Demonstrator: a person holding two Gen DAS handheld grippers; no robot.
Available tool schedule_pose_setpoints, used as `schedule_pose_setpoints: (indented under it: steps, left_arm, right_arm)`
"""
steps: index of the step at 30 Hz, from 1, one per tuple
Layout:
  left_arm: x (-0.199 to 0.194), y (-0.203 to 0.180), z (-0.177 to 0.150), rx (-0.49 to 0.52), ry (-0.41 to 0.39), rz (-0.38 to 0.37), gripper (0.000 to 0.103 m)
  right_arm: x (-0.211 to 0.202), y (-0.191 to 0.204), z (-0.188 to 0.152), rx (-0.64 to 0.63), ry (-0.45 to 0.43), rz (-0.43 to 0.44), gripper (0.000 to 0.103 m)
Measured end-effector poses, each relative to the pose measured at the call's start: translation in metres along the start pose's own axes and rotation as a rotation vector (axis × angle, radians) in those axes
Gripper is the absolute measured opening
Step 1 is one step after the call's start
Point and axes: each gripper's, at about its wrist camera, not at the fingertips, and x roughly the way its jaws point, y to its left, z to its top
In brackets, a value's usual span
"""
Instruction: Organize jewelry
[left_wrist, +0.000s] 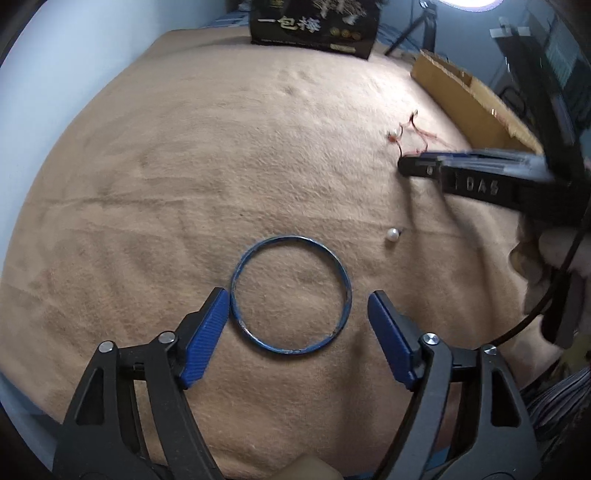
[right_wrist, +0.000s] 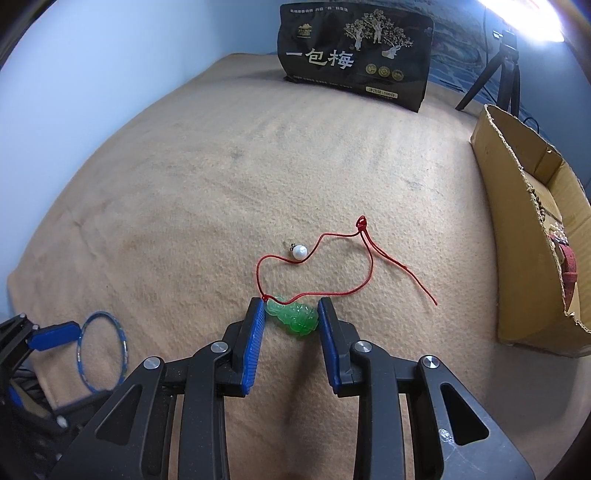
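A blue bangle (left_wrist: 291, 295) lies flat on the tan blanket. My left gripper (left_wrist: 297, 306) is open around it, the left pad touching its rim; the bangle also shows in the right wrist view (right_wrist: 101, 352). A green jade pendant (right_wrist: 293, 317) on a red cord (right_wrist: 332, 258) lies between the pads of my right gripper (right_wrist: 291, 315); the jaws are narrowed around it, small gaps still showing. A white pearl earring (right_wrist: 298, 252) lies by the cord. Another pearl (left_wrist: 392, 234) lies right of the bangle. The right gripper (left_wrist: 424, 166) shows blurred in the left wrist view.
An open cardboard box (right_wrist: 517, 221) stands at the right with some jewelry inside. A black snack bag (right_wrist: 354, 55) stands at the blanket's far edge. A tripod (right_wrist: 495, 74) is behind it. A pale wall runs along the left.
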Motion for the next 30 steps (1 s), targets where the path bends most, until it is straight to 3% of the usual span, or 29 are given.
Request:
schedule_pose_setpoints:
  steps: [7, 10, 11, 20, 30]
  left_arm:
    - [0.010, -0.002, 0.004, 0.014, 0.002, 0.067, 0.081]
    - [0.011, 0.003, 0.006, -0.006, -0.004, 0.053, 0.079]
    - [0.011, 0.004, 0.007, -0.011, -0.007, 0.054, 0.074]
    - [-0.007, 0.022, 0.009, -0.097, -0.047, 0.024, 0.073]
    - [-0.051, 0.006, 0.032, -0.081, -0.160, -0.032, 0.073]
  right_arm:
    - [-0.001, 0.002, 0.000, -0.024, -0.001, -0.015, 0.028]
    - [-0.001, 0.002, -0.001, -0.027, 0.000, -0.016, 0.028]
    - [-0.002, 0.002, -0.001, -0.027, -0.001, -0.015, 0.028]
    - [-0.017, 0.004, 0.003, -0.027, -0.043, -0.004, 0.028]
    - [-0.072, -0.004, 0.013, 0.006, -0.151, 0.024, 0.028]
